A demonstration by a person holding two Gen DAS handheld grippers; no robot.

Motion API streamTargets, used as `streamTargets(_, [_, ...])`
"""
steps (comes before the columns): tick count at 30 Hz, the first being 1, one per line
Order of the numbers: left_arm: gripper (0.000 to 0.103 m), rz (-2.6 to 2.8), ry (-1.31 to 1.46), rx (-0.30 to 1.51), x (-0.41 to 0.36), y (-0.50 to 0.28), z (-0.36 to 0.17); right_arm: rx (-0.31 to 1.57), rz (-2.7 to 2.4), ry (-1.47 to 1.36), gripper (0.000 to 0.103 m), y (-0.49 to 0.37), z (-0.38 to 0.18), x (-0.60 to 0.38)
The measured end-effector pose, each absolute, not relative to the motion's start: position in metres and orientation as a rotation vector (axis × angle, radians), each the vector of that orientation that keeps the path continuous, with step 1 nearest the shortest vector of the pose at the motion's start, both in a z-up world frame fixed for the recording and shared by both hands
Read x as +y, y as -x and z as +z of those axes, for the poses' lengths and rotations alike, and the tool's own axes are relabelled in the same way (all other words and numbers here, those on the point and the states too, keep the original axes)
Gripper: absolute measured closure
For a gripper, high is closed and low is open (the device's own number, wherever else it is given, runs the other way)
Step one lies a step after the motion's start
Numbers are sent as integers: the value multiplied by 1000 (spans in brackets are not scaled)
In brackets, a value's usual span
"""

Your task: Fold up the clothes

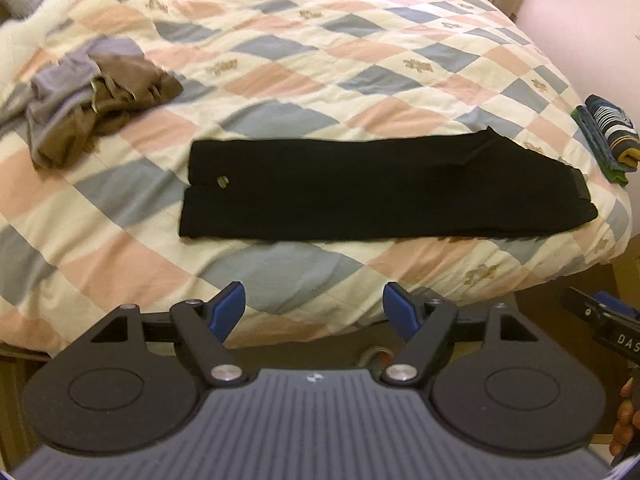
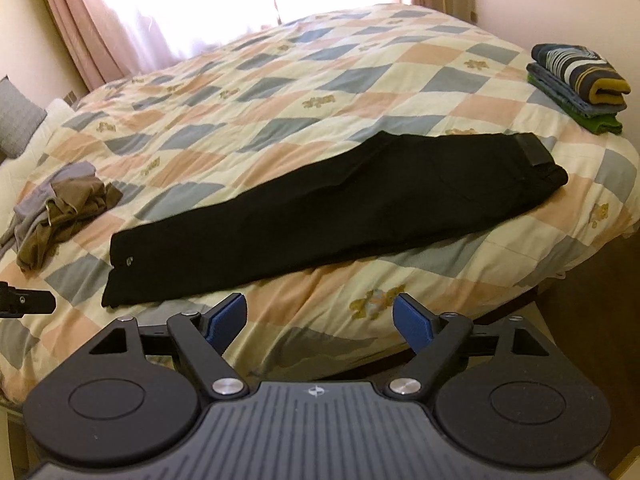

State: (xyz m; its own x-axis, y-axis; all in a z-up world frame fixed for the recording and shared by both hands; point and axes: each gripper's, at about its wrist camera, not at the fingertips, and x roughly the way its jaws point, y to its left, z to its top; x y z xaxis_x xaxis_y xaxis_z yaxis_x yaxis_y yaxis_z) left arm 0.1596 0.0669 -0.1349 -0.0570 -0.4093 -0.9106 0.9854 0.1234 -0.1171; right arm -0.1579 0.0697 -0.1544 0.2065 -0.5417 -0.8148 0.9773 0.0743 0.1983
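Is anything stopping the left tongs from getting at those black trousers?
Probably not. The left tongs are open and empty, and only bare quilt lies between them and the black trousers, which lie flat with nothing on top.

The left gripper points steeply down, its blue-padded jaws spread wide with nothing between them. The right gripper is likewise tilted down, jaws wide apart and empty. At the right edge of the left wrist view, a hand grips the other tool's handle.
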Motion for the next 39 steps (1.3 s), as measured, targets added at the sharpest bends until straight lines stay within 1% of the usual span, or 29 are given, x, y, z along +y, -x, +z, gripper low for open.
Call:
streamTargets(4, [30,-1311,-672,1176,64,-177,-159,687,-1231,-870,20,158,-163,55])
streamTargets(7, [31,-1261,-599,1254,62,-195,-178,727,-1195,-865,20,156,-171,35])
streamTargets(10, [35,-1197,-454,1370,59,-218,-200,759,-1152,-854,19,153,-177,10])
streamTargets(11, [38,-1164,-363,1427,59,-228,-209,770,-1134,-846,19,152,-180,0])
streamTargets(15, [41,-994,48,1595,68,-268,-254,822,-1066,-818,18,143,-194,-31])
streamTargets(19, [41,-837,404,1672,72,-301,-302,917,-987,-821,18,130,-219,-47])
streamTargets(22, [41,-745,541,1669,67,-320,-337,974,-942,-840,18,121,-241,-48])
streamTargets(28, [41,-720,577,1618,37,-342,-394,1022,-938,-942,18,109,-292,-43])
streamTargets(31, [41,-766,571,1594,22,-350,-411,1010,-963,-987,18,108,-305,-38])
streamTargets(35, [41,-883,529,1551,3,-353,-421,996,-1010,-1025,18,106,-321,-34])
streamTargets(37, [44,-934,505,1527,-4,-351,-422,979,-1044,-1051,18,106,-329,-34])
streamTargets(39, [52,-969,463,1498,-9,-347,-420,949,-1084,-1062,19,108,-333,-33])
